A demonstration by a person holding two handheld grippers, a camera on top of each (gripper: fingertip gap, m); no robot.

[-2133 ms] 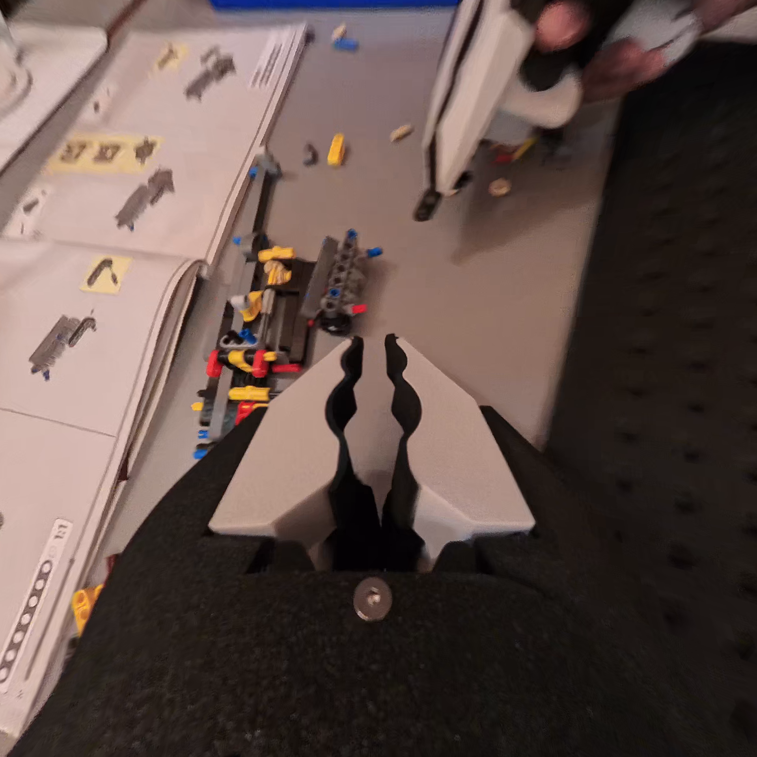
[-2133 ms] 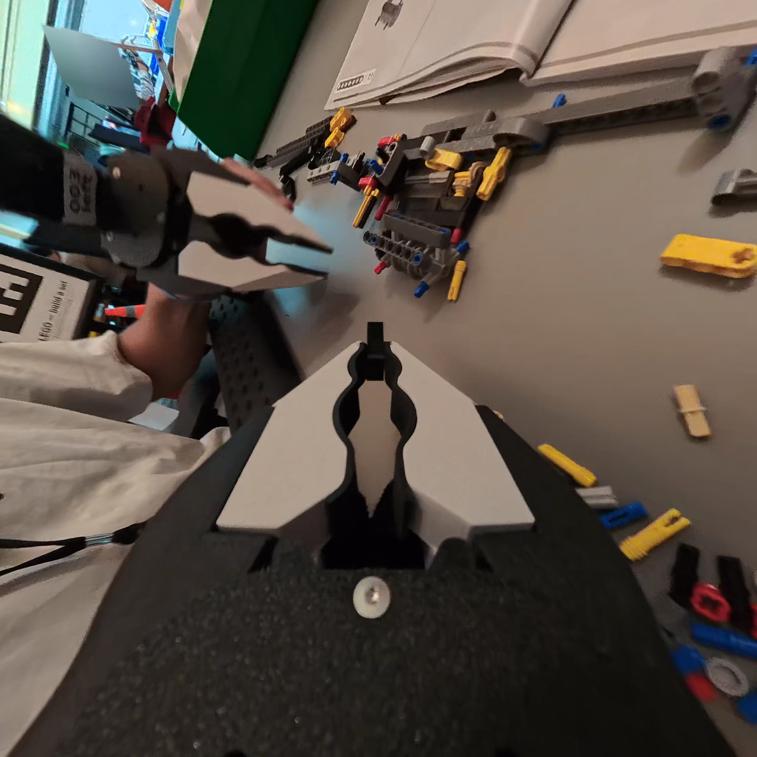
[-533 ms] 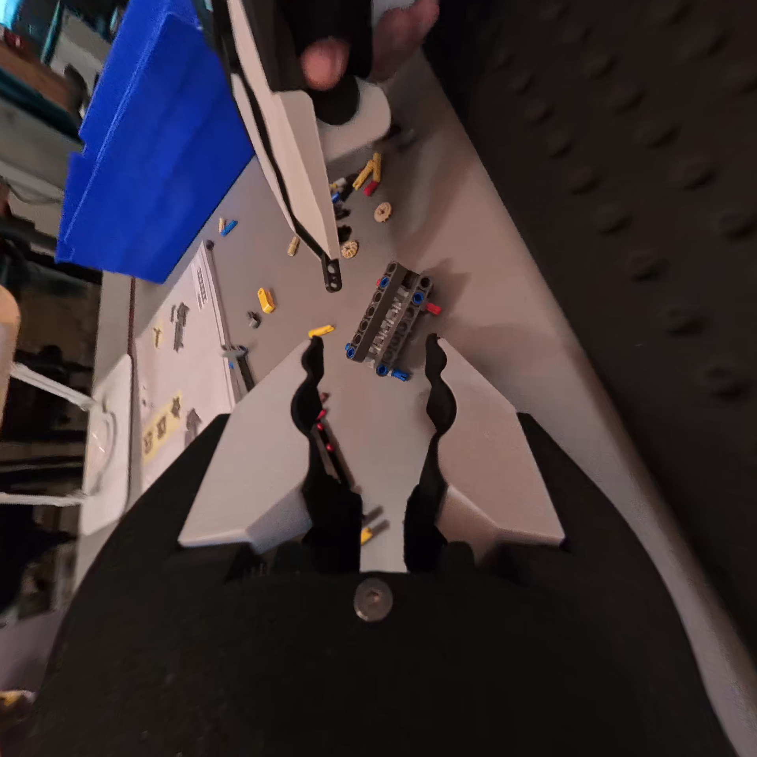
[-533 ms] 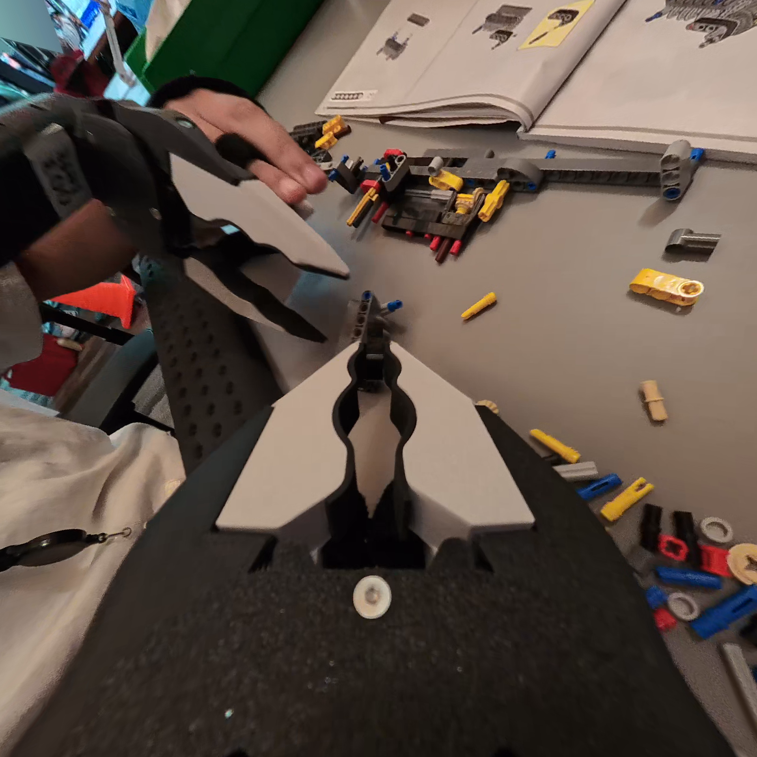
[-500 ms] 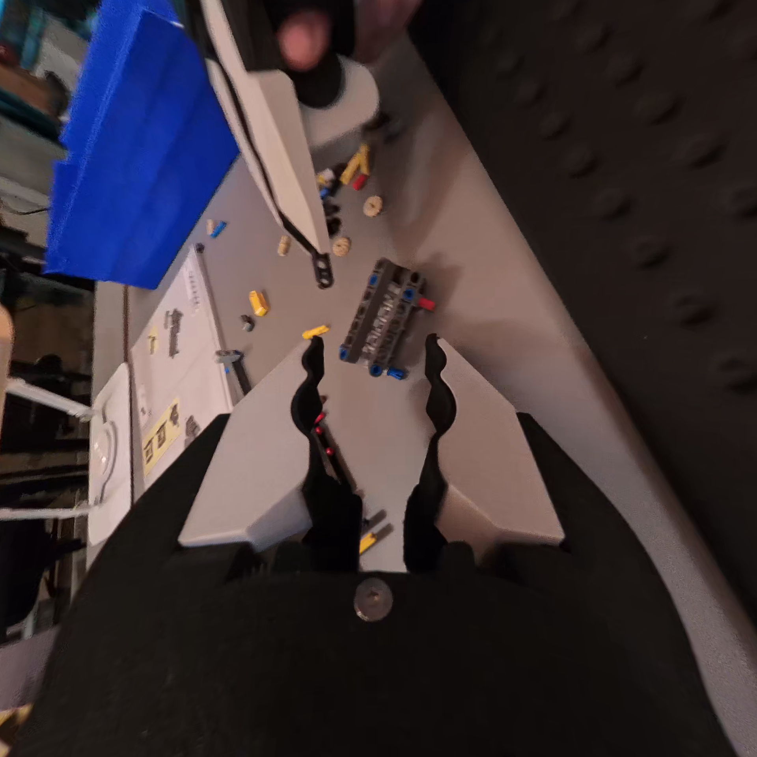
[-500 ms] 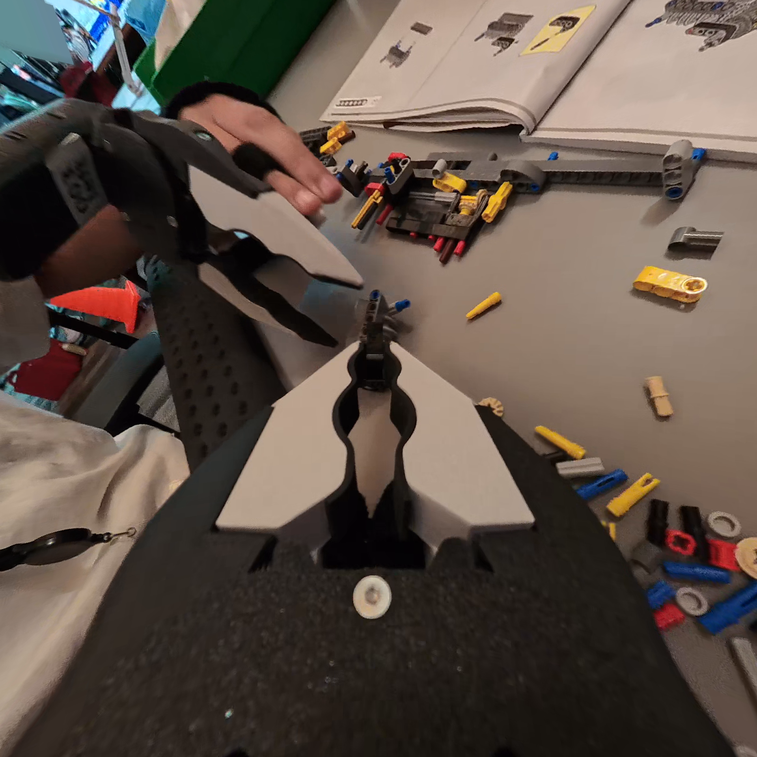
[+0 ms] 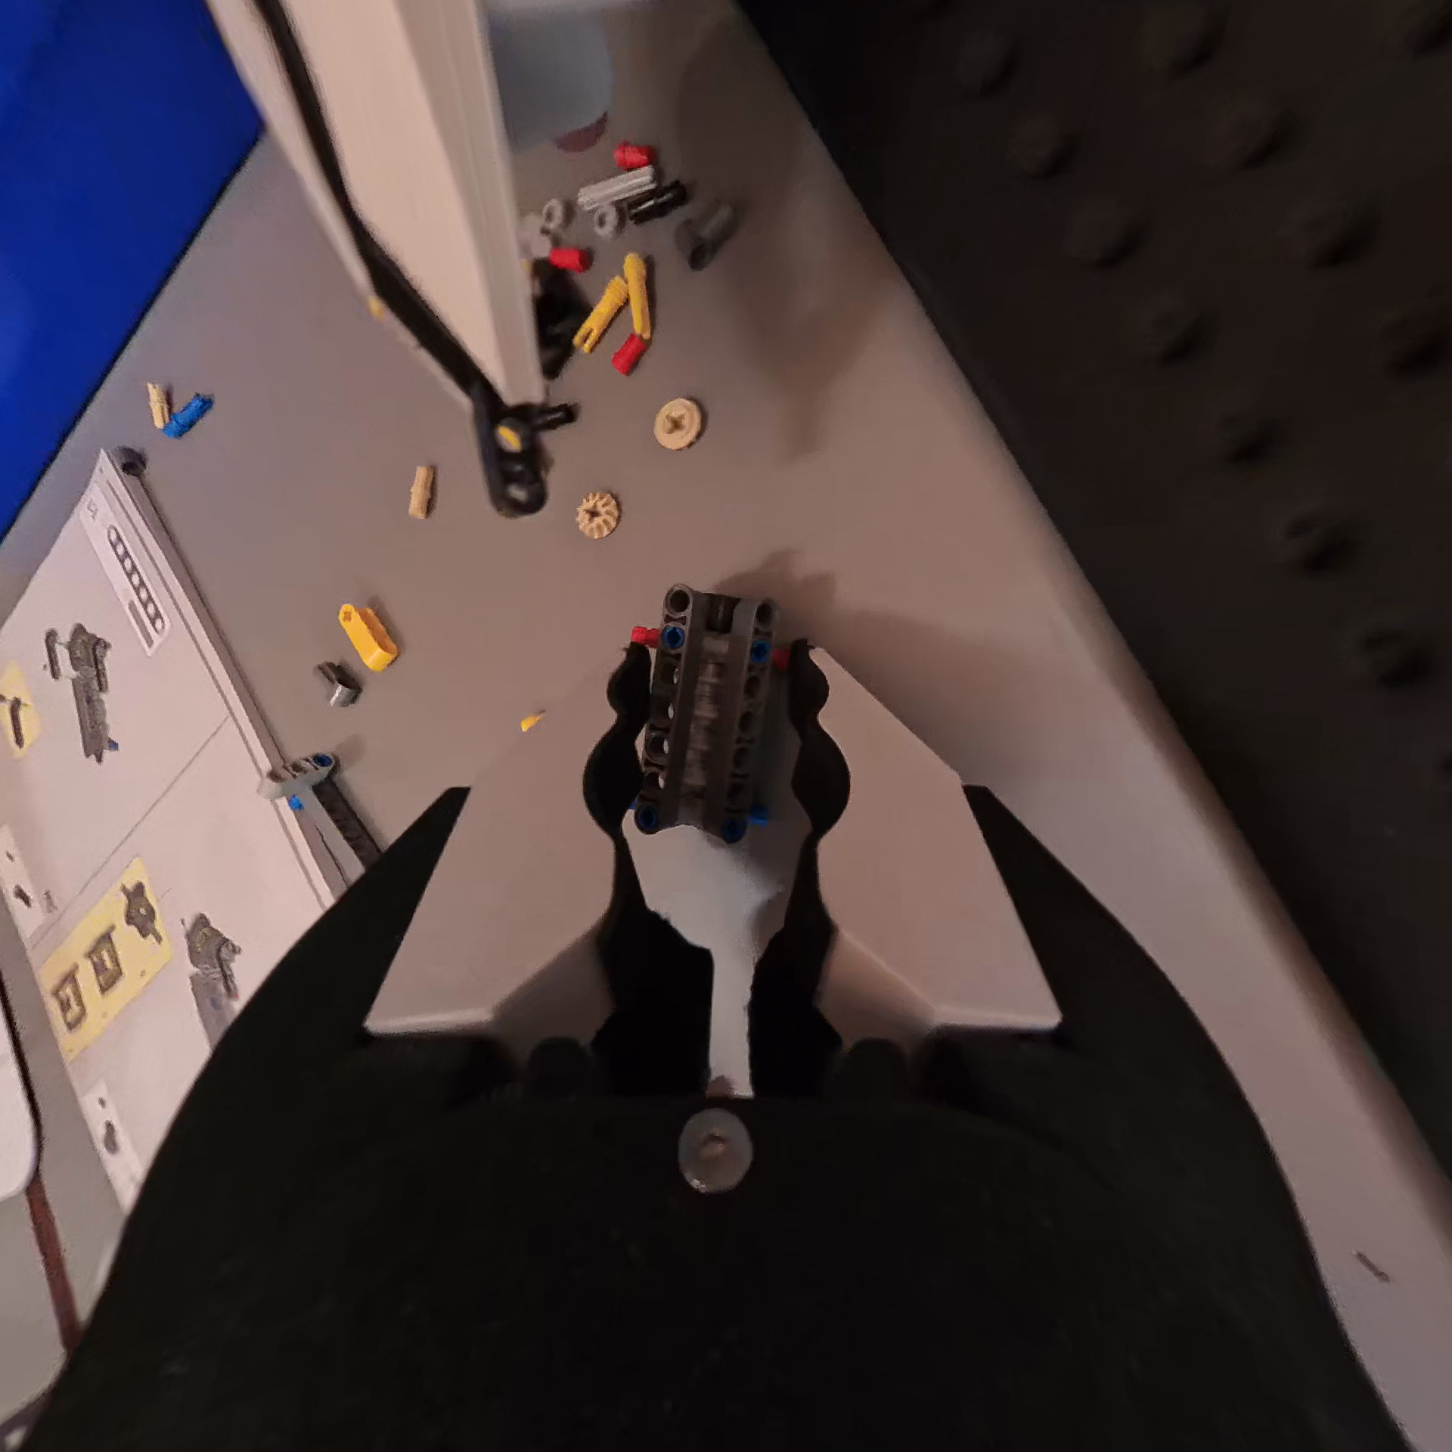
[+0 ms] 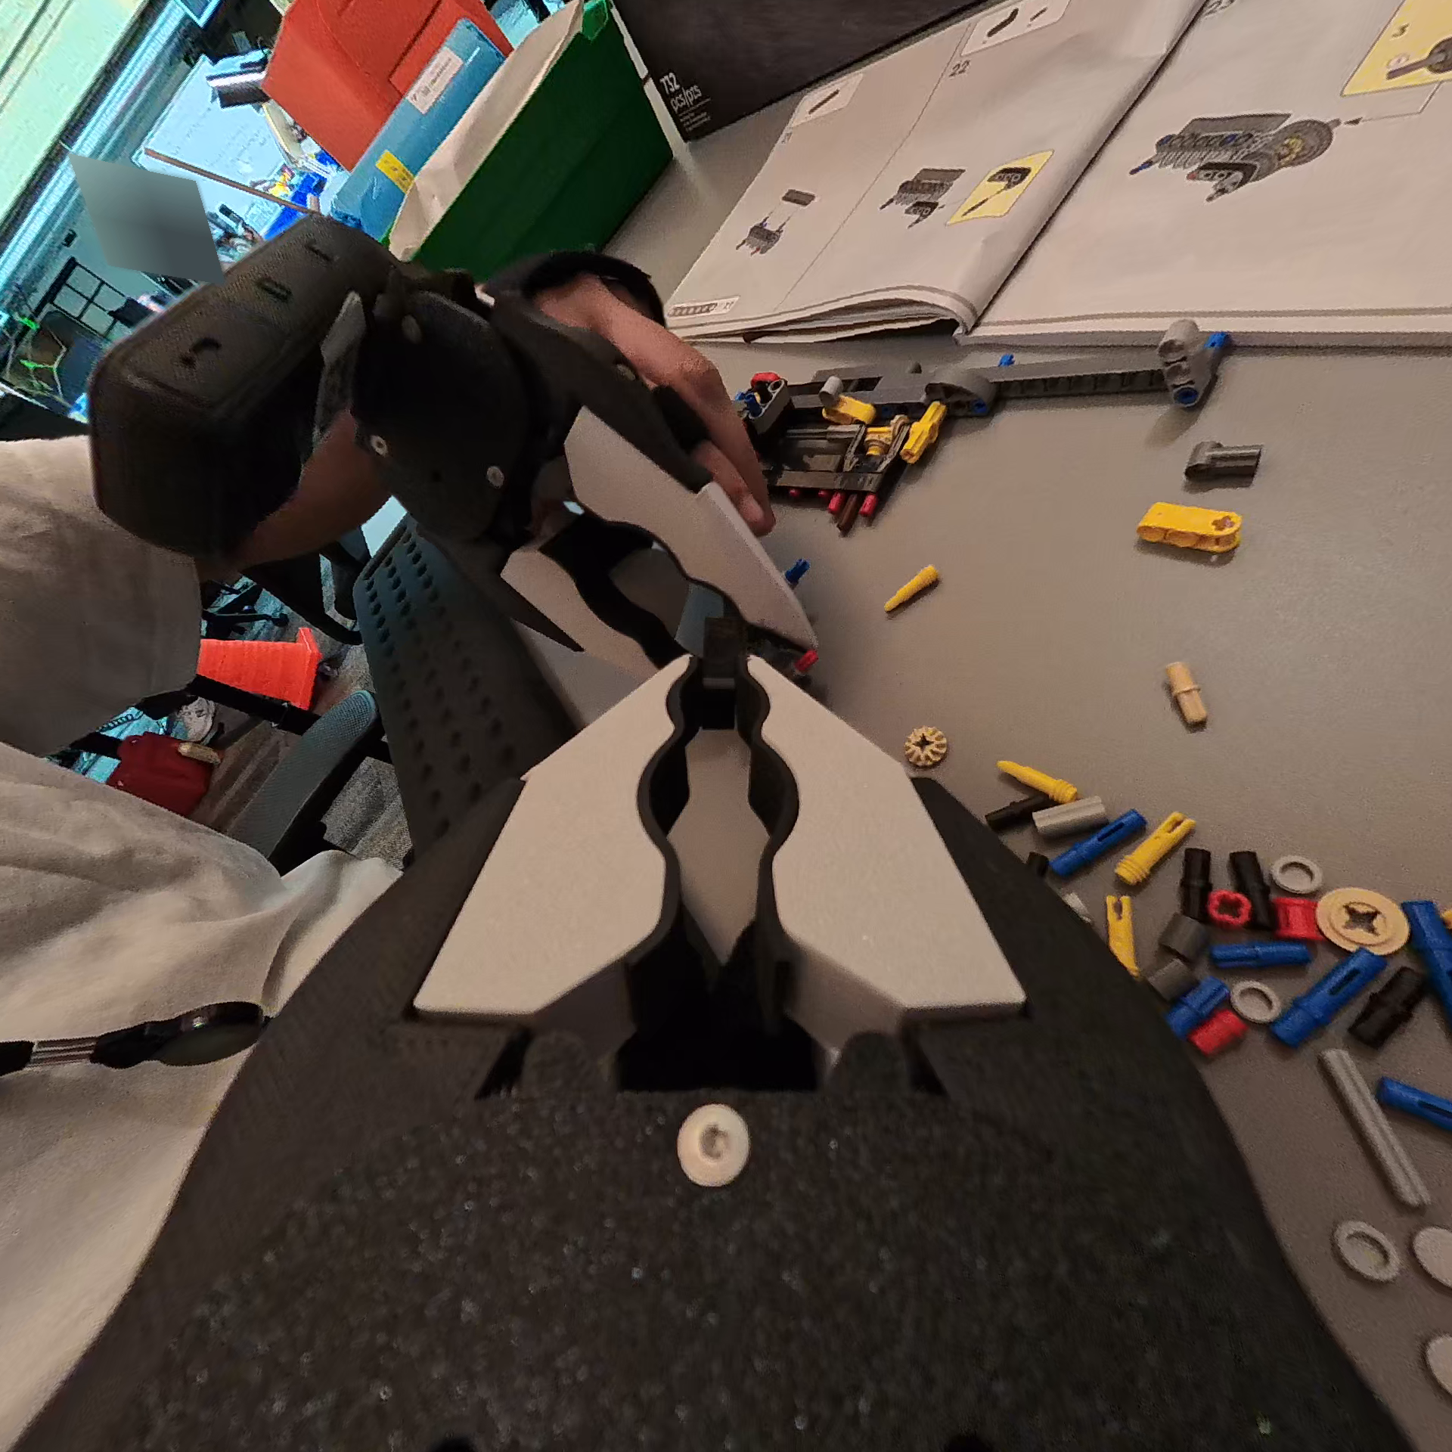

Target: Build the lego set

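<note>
Left gripper [image 7: 711, 668]: jaws closed in on a dark grey beam block [image 7: 705, 711] with blue and red pins, pressing its two long sides; block lying low over the bench [image 7: 903, 503], near its edge. Tilted steeply down, nose toward the bench top. Seen from the right wrist view [image 8: 738, 621], gripped from above by a hand [image 8: 668, 385] with fingers stretched along the upper finger plate.

Right gripper [image 8: 716, 668]: jaws nearly together, clamped on a small black beam [image 8: 716, 656] poking out past the tips. Tip of that beam [image 7: 512, 463] seen just ahead and left of the left jaws, well clear of the beam block. Gripper body slanted down from above, nose almost meeting the left gripper.

Beyond the jaws, to the right: tan gear [image 8: 925, 745], yellow pin [image 8: 911, 588], heap of loose pins and bushes [image 8: 1257, 943]. Farther ahead: long half-built assembly [image 8: 903, 416], then open instruction booklet [image 8: 1100, 196]. Far left: green bin [image 8: 550, 165].
</note>
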